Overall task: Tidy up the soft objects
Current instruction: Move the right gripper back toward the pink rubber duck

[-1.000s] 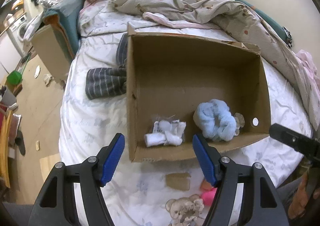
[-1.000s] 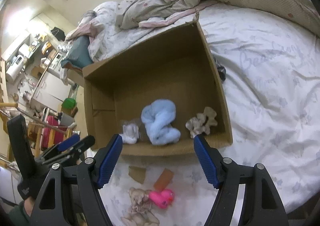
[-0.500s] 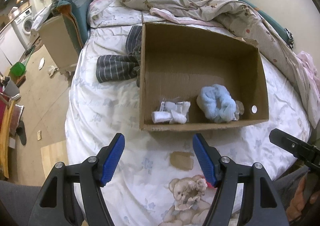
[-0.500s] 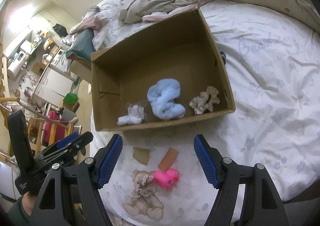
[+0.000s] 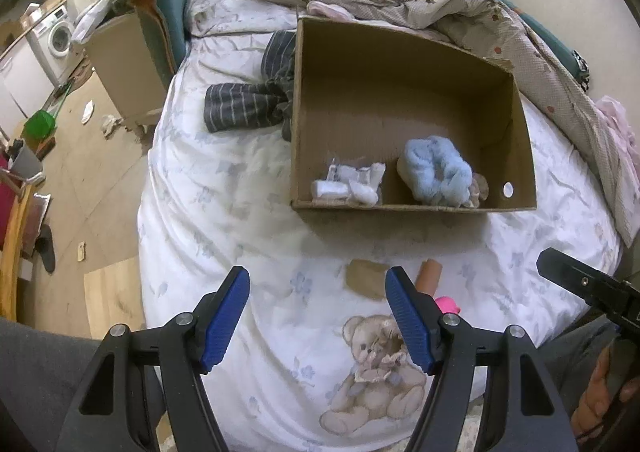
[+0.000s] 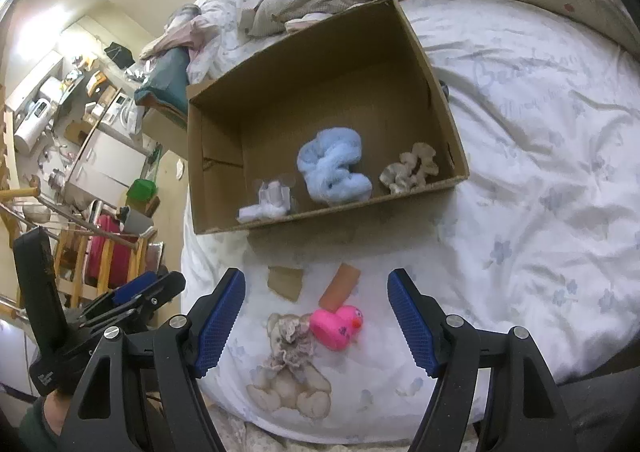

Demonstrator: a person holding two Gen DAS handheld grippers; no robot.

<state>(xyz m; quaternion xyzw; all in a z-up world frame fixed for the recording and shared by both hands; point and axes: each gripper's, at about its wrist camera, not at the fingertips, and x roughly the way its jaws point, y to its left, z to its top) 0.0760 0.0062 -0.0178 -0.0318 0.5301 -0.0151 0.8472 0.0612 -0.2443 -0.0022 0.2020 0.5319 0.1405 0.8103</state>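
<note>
A cardboard box [image 5: 400,208] [image 6: 320,214] stands open on the bed. Inside lie a white cloth bundle [image 5: 348,182] [image 6: 266,204], a fluffy light-blue piece [image 5: 438,172] [image 6: 332,168] and a beige scrunchie [image 6: 410,168]. On the sheet in front of the box lie a pink rubber duck [image 6: 338,326], a brown cylinder [image 6: 340,288], a cardboard scrap [image 6: 285,282] and a frilly beige scrunchie [image 6: 294,332] [image 5: 384,344] on a printed teddy bear. My left gripper [image 5: 318,276] hovers open and empty over the sheet, short of the scrap. My right gripper [image 6: 316,276] hangs open and empty above the duck and cylinder.
A dark striped garment [image 5: 248,104] lies left of the box. A rumpled quilt [image 5: 420,0] is heaped behind it. The bed's left edge drops to a floor with a cabinet [image 5: 124,64] and clutter. Grey-trousered legs show at the bottom of both views.
Both grippers have drawn back from the box toward the bed's near edge. The duck, cylinder, scrap and frilly scrunchie have come fully into view. Jaw widths are unchanged.
</note>
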